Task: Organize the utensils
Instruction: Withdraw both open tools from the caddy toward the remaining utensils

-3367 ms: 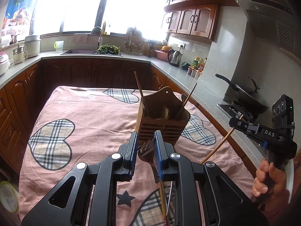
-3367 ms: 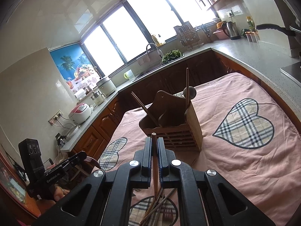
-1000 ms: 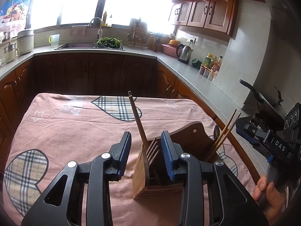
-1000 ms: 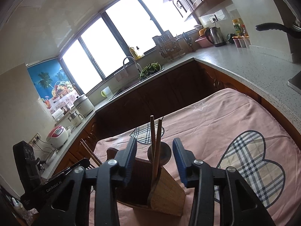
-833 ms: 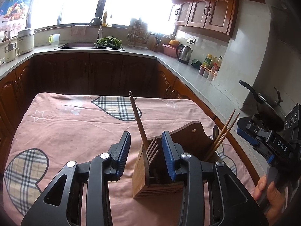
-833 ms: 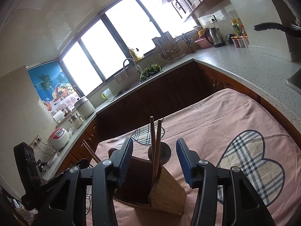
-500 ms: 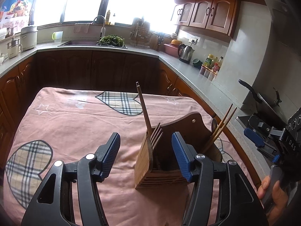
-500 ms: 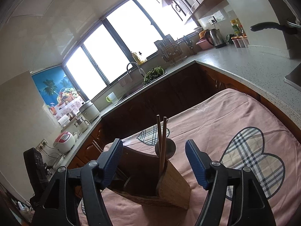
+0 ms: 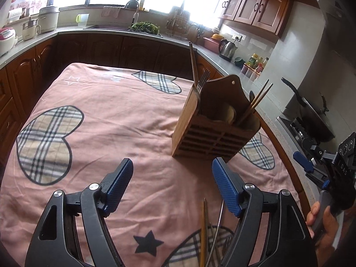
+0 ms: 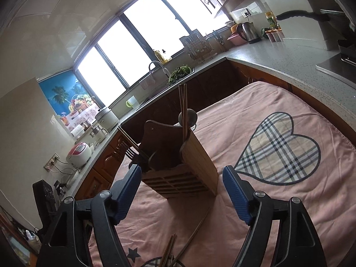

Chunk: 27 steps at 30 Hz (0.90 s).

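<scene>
Kitchen, pink heart-patterned cloth [image 9: 115,133] over the surface.
Left hand-held gripper [image 9: 172,183] and right hand-held gripper [image 10: 182,189] both gape wide, empty.

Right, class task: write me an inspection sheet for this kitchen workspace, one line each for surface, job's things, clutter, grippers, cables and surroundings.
Surface: pink tablecloth with plaid hearts, wrinkled.
Job's things: wooden utensil holder upright, holding a fork, chopsticks and a spoon; loose utensils lie on the cloth nearer the camera.
Clutter: nothing seen on the cloth.
Grippers: left gripper and right gripper open, empty.
Cables: plugged cords by the rice cooker.
Surroundings: sink, kettle, wok.
</scene>
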Motion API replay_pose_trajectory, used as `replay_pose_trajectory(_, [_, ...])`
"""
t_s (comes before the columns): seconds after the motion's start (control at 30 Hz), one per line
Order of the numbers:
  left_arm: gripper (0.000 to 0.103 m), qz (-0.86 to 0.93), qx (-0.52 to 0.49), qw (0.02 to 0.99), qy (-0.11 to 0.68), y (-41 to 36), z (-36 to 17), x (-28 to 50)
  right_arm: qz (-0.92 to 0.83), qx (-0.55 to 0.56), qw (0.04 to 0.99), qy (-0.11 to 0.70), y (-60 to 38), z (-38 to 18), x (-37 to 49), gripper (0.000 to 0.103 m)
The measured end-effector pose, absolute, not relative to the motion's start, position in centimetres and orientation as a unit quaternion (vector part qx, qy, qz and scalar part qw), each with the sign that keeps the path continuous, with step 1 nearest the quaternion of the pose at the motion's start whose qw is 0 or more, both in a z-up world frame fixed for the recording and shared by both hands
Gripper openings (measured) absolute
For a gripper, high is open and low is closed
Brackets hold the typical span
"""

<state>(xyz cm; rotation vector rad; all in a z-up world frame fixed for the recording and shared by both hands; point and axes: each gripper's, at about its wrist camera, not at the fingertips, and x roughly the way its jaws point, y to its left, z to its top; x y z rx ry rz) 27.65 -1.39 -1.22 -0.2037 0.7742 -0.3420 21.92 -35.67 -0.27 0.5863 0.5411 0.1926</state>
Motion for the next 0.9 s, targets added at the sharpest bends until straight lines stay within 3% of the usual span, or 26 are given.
replay_pose_trajectory(0.9, [0.075, -0.166, -0.084, 0.884, 0.429, -0.8, -7.2, 18.5, 0.083, 0.291, 0.888, 0.345, -35.2, -7.6, 11.5, 0.077])
